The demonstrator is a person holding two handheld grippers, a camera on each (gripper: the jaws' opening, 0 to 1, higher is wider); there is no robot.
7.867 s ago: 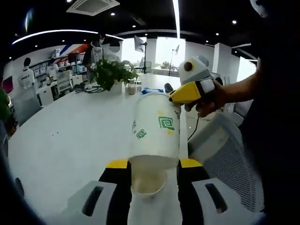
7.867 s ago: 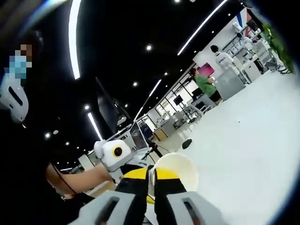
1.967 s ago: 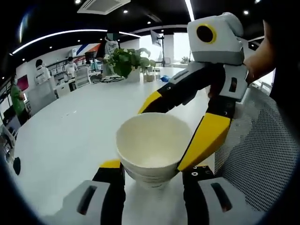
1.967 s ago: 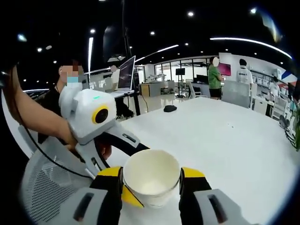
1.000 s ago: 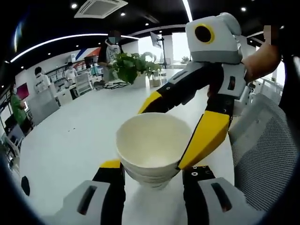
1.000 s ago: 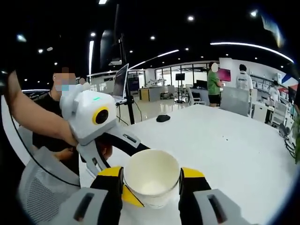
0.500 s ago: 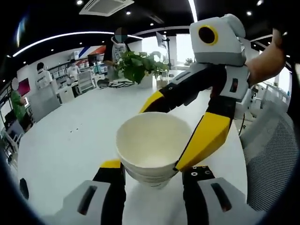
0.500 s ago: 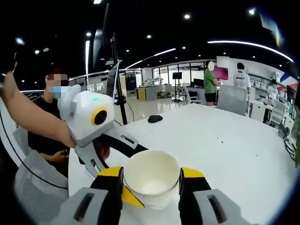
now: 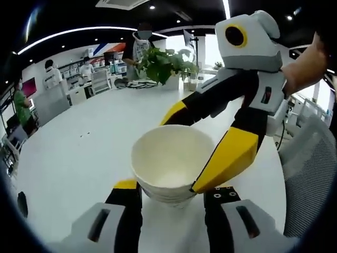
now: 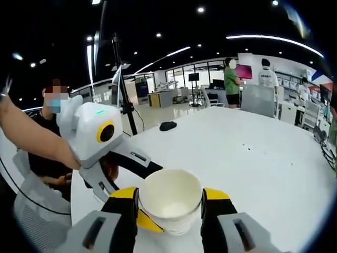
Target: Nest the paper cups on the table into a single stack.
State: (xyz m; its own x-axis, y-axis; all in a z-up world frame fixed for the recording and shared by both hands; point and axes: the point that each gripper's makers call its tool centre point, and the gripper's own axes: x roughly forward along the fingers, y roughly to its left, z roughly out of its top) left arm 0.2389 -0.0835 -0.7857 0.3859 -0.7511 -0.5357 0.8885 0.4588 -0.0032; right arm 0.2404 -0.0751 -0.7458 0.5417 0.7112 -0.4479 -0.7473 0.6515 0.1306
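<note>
Your left gripper (image 9: 167, 194) is clamped on the stack of paper cups (image 9: 169, 167), its yellow-tipped jaws pressed to either side of the lower wall, mouth facing you. Your right gripper (image 9: 202, 147) reaches in from the far right and grips the same stack across its rim. In the right gripper view, that gripper (image 10: 169, 203) holds the stack (image 10: 170, 204) between its jaws, with the left gripper (image 10: 132, 185) meeting it from the left. Beyond lies the white table (image 9: 79, 147), with a potted plant (image 9: 167, 64) at its far edge.
</note>
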